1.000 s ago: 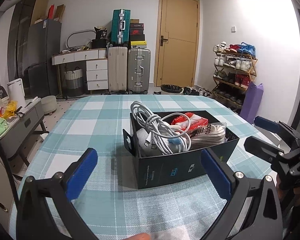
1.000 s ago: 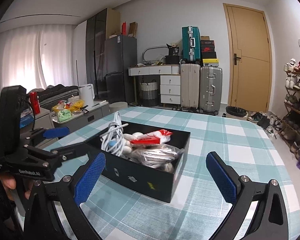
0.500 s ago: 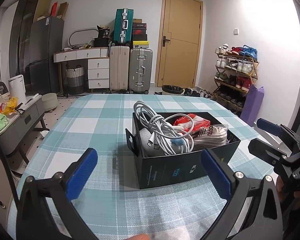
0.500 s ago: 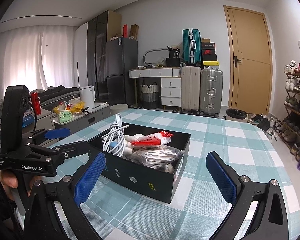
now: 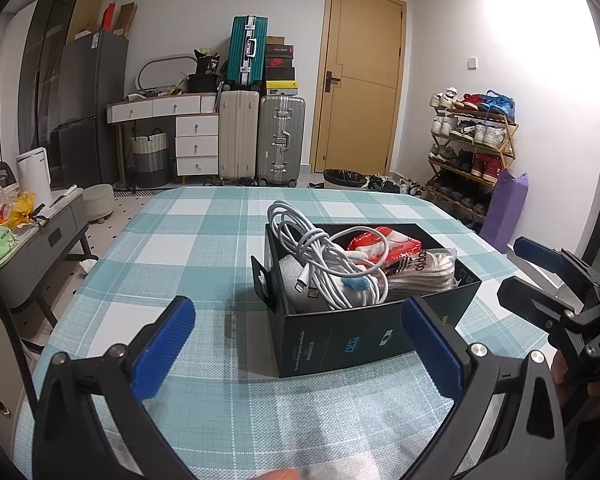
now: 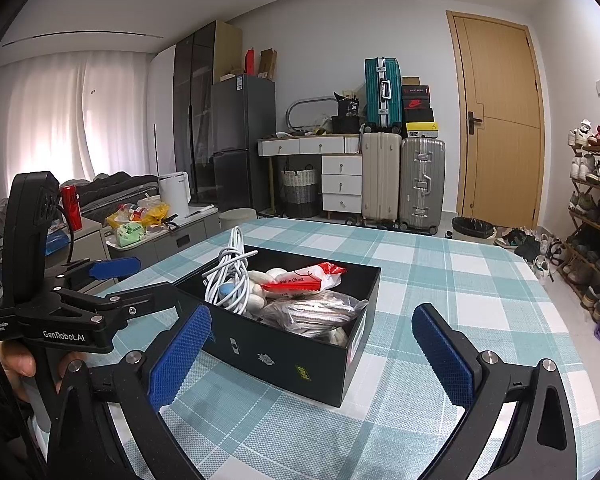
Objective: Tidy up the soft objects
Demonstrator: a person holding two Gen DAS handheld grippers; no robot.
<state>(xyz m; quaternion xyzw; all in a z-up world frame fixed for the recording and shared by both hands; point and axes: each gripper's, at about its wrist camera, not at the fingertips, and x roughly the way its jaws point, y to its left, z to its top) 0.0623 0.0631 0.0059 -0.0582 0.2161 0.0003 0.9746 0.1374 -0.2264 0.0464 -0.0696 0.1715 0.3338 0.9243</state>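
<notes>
A black open box (image 5: 340, 344) (image 6: 284, 356) stands on the checked tablecloth. It holds a coiled white cable (image 5: 320, 256) (image 6: 228, 276), a red-and-white packet (image 5: 384, 244) (image 6: 308, 276), bagged striped socks (image 5: 424, 272) (image 6: 312, 312) and a grey soft lump (image 5: 296, 280). My left gripper (image 5: 300, 344) hovers open in front of the box, empty. My right gripper (image 6: 312, 356) hovers open at the box's right corner, also empty. Each gripper shows in the other's view: the right one (image 5: 540, 276) at the right edge, the left one (image 6: 112, 280) at the left, held by a hand.
The table (image 5: 172, 248) with its teal checked cloth has bare cloth all around the box. Beyond it stand suitcases (image 5: 260, 140), a drawer desk (image 5: 180, 120), a door (image 5: 360, 80), a shoe rack (image 5: 472, 148) on the right and a low grey cabinet (image 5: 32, 248) on the left.
Both grippers stay open and empty. The left wrist view has tilted slightly, so the box sits a little lower and farther right in it. The box contents have not moved.
</notes>
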